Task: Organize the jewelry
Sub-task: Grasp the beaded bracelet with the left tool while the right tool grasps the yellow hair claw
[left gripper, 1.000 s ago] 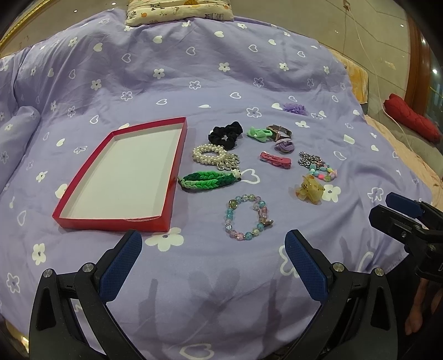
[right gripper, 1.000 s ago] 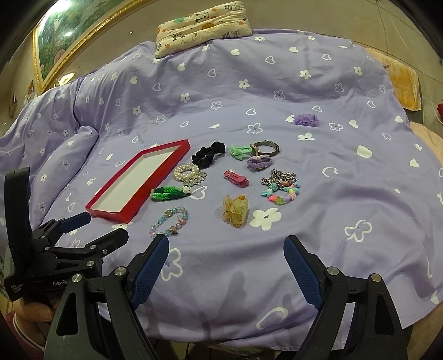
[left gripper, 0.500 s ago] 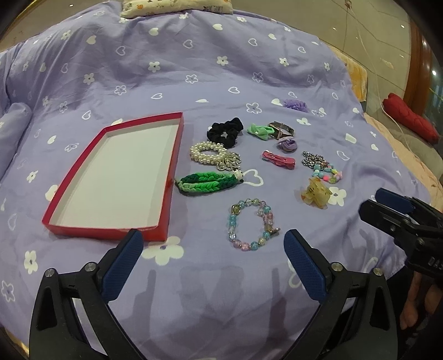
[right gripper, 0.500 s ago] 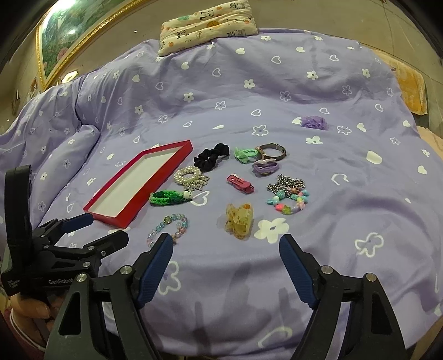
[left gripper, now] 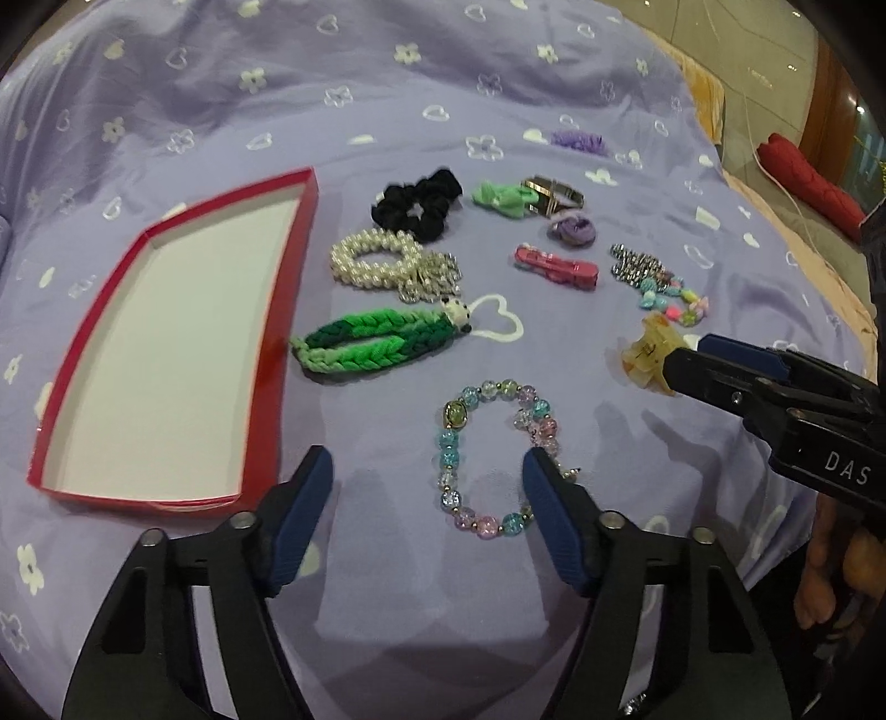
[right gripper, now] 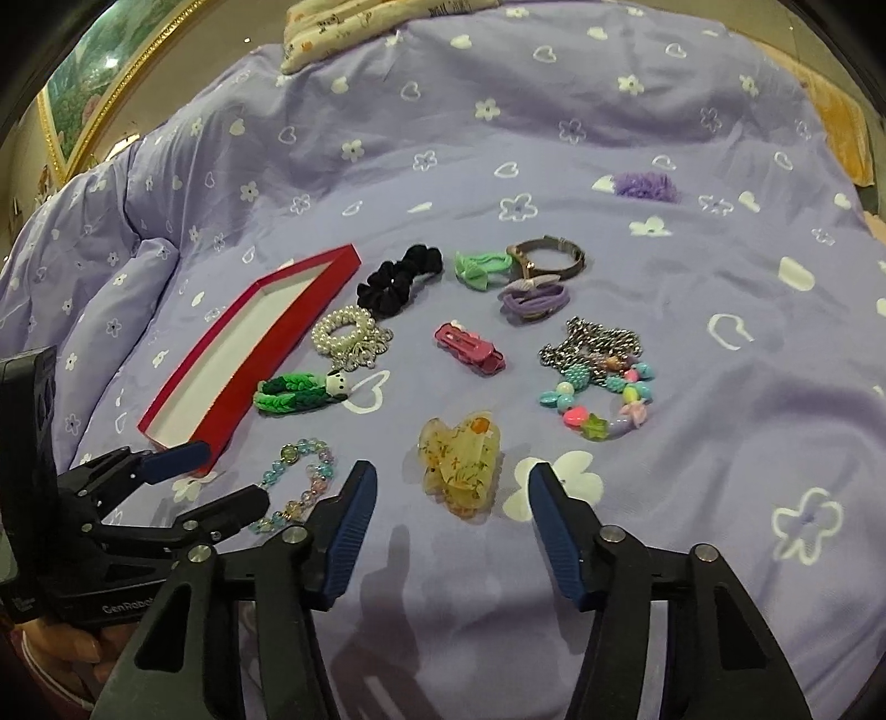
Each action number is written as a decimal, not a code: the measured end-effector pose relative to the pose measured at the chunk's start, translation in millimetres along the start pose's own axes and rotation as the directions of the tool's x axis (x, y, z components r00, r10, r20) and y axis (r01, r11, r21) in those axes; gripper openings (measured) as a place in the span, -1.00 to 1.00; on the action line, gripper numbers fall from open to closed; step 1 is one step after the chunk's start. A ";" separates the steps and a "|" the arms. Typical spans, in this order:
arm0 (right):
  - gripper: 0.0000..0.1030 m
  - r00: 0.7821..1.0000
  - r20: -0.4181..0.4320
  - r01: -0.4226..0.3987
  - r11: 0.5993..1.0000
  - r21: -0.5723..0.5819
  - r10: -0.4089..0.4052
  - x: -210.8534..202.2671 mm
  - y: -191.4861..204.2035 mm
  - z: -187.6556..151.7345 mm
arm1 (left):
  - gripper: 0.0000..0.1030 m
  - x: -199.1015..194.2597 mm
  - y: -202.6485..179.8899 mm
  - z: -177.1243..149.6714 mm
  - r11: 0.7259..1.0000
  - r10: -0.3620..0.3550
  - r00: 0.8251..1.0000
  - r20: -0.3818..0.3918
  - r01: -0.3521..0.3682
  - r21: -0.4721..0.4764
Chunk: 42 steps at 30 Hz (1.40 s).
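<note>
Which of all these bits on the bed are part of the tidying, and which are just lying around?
Part of the job:
red box
glass-bead bracelet
amber hair claw
pearl bracelet
green braided band
black scrunchie
pink clip

Just lying about:
purple bedspread
patterned pillow
red cushion

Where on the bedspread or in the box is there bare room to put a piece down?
The red box is empty inside. Bare bedspread lies right of the colourful bead bracelet. It is crowded between the box and that bracelet, around the pearl bracelet and pink clip.
</note>
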State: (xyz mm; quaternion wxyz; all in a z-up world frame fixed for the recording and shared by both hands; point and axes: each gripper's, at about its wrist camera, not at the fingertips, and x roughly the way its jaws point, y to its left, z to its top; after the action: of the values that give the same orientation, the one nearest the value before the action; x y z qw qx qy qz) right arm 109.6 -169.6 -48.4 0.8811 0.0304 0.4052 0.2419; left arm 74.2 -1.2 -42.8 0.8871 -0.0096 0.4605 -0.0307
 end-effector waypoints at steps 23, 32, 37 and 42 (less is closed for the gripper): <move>-0.42 0.998 -0.046 -0.034 0.999 -0.004 0.033 18.5 2.9 11.2 | -0.87 -15.7 11.8 18.2 0.982 -0.185 0.982 0.028 0.186 -0.024; -0.42 0.996 -0.018 -0.084 0.996 -0.037 0.083 7.7 27.6 27.9 | -0.87 -49.4 28.7 28.7 0.982 -0.180 0.977 0.111 0.186 -0.044; -0.42 0.993 -0.007 -0.120 0.990 -0.075 0.120 7.7 51.1 40.9 | -0.87 -68.2 51.2 33.8 0.983 -0.151 0.975 0.160 0.165 -0.077; -0.42 0.986 -0.018 -0.168 0.979 -0.113 0.167 16.9 78.5 51.7 | -0.87 -80.3 81.6 38.8 0.983 -0.109 0.975 0.193 0.135 -0.126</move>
State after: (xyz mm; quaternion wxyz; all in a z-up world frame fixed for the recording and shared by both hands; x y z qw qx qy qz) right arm 125.1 -85.5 -6.0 0.8562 0.0131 0.3903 0.3383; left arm 63.6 84.9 41.3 0.9197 -0.1023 0.3753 -0.0524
